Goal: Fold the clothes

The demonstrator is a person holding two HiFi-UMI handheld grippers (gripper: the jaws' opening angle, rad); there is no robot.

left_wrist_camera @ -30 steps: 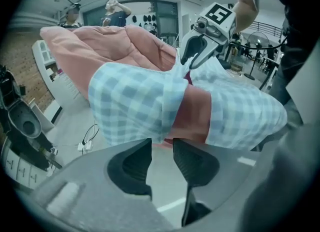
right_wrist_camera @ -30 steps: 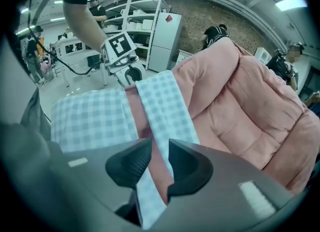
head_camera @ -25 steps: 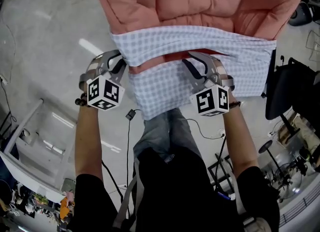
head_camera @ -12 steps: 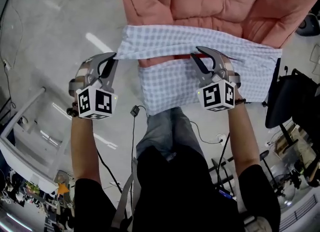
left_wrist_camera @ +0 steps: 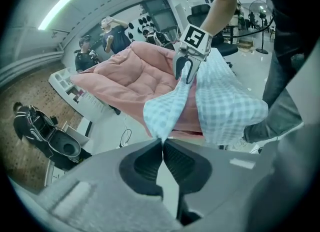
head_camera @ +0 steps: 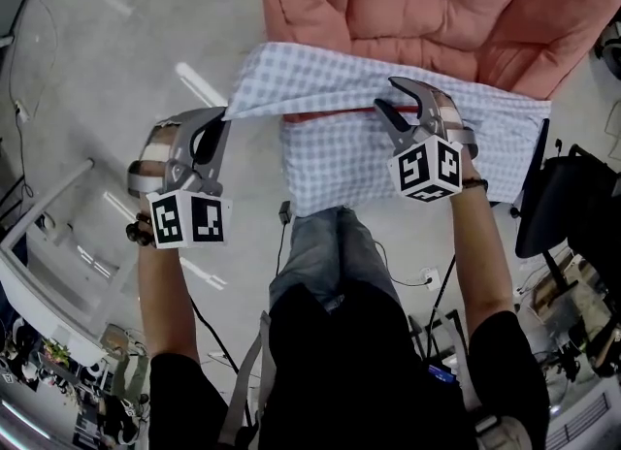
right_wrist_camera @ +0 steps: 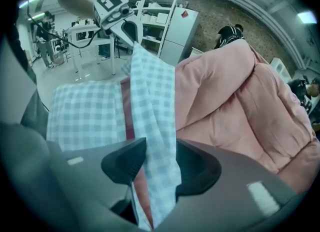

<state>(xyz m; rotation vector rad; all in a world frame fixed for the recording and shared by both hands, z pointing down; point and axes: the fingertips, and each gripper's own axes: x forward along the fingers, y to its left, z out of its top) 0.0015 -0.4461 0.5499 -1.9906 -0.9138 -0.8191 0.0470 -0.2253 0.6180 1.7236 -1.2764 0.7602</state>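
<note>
We see the checked cloth (head_camera: 335, 162) spread across the near edge of the pink quilt (head_camera: 427, 12). Its lower half hangs off that edge toward the person's legs (head_camera: 320, 254). The upper band of the cloth runs left to right over the quilt. Its left corner is pulled out past the quilt's edge, over the grey floor (head_camera: 87, 70).

The left gripper (head_camera: 221, 118) has that corner. In the left gripper view its 2 fingers (left_wrist_camera: 145, 161) stand together with the tip of the cloth pinched between them. From there the cloth fans out toward the quilt, lifted clear of it.

The right gripper (head_camera: 388, 96) sits over the middle of the upper band and points down at the quilt. In the right gripper view a folded ridge of the cloth passes between its 2 fingers (right_wrist_camera: 127, 163). These stand apart and have just been opening, so the fold lies loose in the gap rather than squeezed. Right of that ridge we see bare quilt, and left of it the flat checked half of the cloth.

The 2 grippers are well apart, with a stretch of cloth running between them.
</note>
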